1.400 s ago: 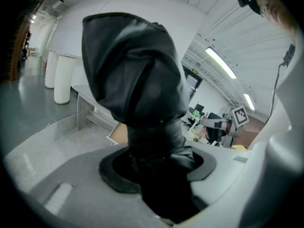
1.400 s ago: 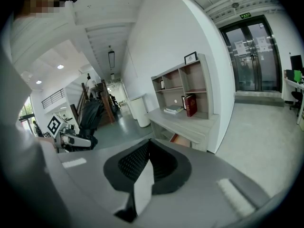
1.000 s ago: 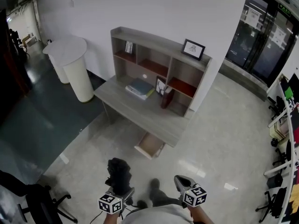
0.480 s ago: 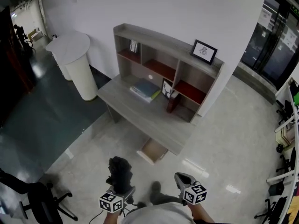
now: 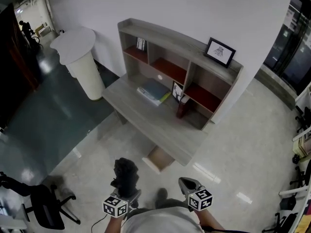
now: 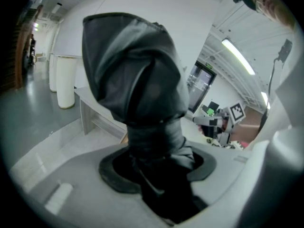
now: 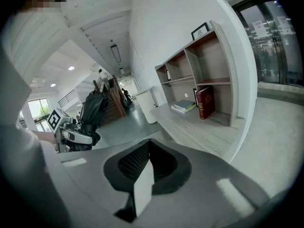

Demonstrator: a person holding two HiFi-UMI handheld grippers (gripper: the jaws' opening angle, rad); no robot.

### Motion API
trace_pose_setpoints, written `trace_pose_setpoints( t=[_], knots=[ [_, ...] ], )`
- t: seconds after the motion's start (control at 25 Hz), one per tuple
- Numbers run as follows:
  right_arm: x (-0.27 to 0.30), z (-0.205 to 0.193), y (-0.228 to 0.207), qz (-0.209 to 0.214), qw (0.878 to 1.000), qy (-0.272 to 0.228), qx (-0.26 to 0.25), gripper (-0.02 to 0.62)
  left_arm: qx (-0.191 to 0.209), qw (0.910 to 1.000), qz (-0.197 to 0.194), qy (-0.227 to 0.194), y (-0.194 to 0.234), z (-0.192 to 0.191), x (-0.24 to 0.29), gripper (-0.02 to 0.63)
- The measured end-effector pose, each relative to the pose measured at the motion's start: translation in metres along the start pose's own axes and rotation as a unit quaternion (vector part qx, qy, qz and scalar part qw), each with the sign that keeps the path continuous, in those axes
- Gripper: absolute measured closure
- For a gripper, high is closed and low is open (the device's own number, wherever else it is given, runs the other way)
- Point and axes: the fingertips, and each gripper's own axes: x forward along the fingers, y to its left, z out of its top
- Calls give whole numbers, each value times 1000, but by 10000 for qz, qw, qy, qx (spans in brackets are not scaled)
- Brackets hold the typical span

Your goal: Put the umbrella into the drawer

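Bare pale floor [image 5: 97, 144] lies open between the left gripper [image 5: 128, 192], the right gripper [image 5: 186, 183] and the open drawer [image 5: 159, 159]; the umbrella [image 5: 125, 173] juts ahead of the left jaws; the desk [image 5: 146, 118] top overhangs the drawer's rear; a white round stand [image 5: 82, 67] stands well left; an office chair [image 5: 46, 210] sits lower left, off the path.

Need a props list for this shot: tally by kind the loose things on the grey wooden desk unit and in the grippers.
Black folded umbrella, in the left gripper: 1
Black-framed pictures, one atop the shelves, one on the desktop: 2
Dark red upright book: 1
Flat stack of books: 1
Small striped item in the upper-left cubby, unclear: 1
Total: 6
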Motion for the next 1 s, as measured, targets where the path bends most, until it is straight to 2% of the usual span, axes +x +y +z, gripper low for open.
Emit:
trace_pose_setpoints(
  t=[0.56,0.8,1.0],
  knots=[
    [28,2,-44,193,9993,318,39,589,-209,9995,18,216,10,15,60,383],
    [46,-6,-49,125,9985,517,127,589,-246,9983,-146,514,29,10,80,383],
    [63,-2,-57,-36,9986,383,363,589,-322,9958,-360,778,46,6,100,383]
  ],
)
